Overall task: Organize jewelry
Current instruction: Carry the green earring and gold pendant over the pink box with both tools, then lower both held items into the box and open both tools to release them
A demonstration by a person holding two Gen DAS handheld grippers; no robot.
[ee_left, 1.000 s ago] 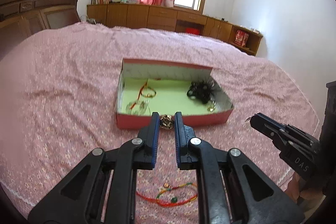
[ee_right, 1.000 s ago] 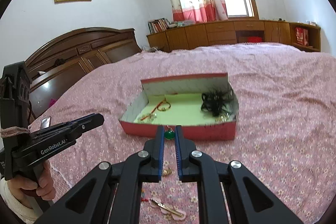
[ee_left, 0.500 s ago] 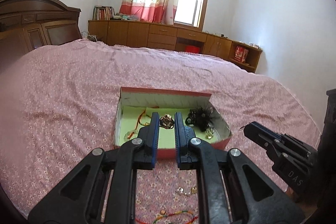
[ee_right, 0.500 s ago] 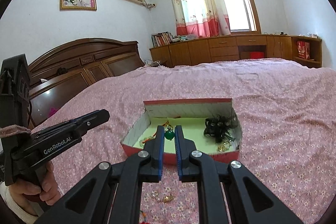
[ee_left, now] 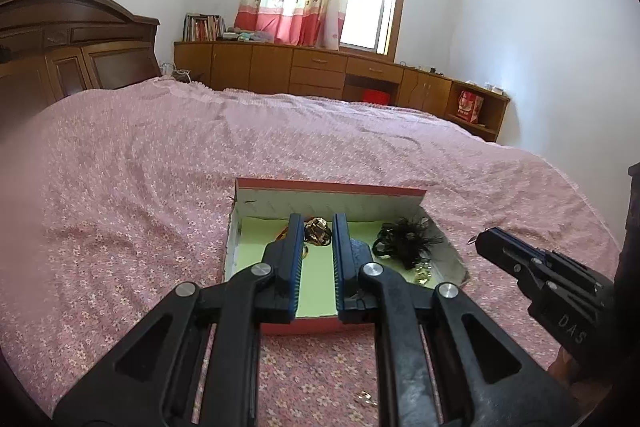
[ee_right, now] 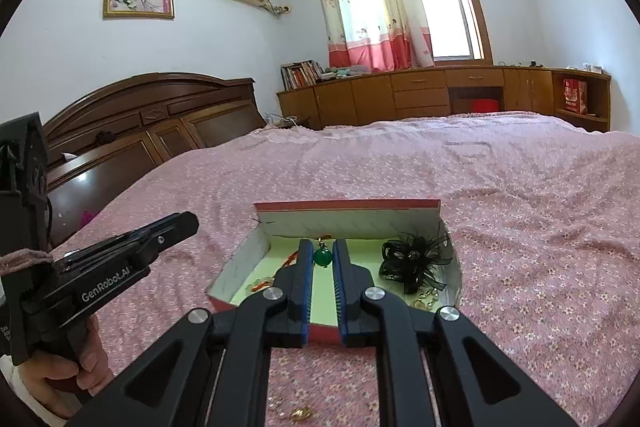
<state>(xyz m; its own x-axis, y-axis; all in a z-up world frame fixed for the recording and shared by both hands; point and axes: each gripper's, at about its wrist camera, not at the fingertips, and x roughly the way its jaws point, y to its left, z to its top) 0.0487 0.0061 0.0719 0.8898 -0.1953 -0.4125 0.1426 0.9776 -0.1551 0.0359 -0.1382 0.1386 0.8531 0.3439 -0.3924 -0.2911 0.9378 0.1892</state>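
A red box (ee_left: 328,187) with a pale green floor lies open on the pink bedspread; it also shows in the right wrist view (ee_right: 348,205). My left gripper (ee_left: 318,227) is shut on a gold ornament (ee_left: 317,230) and holds it over the box. My right gripper (ee_right: 322,253) is shut on a green pendant (ee_right: 322,257), also over the box. Inside lie a black feathery hair piece (ee_left: 404,242), a red cord bracelet partly hidden by my fingers, and gold earrings (ee_left: 422,273) at the front right.
Small gold pieces lie on the bedspread in front of the box (ee_left: 366,397) (ee_right: 300,413). A dark wooden headboard (ee_right: 152,123) stands at the left. Low wooden cabinets (ee_left: 320,71) run along the far wall under the window.
Both grippers have lifted and moved forward with their pieces, from the box's front wall to above its inside. The cord bracelet on the bedspread has dropped out of view.
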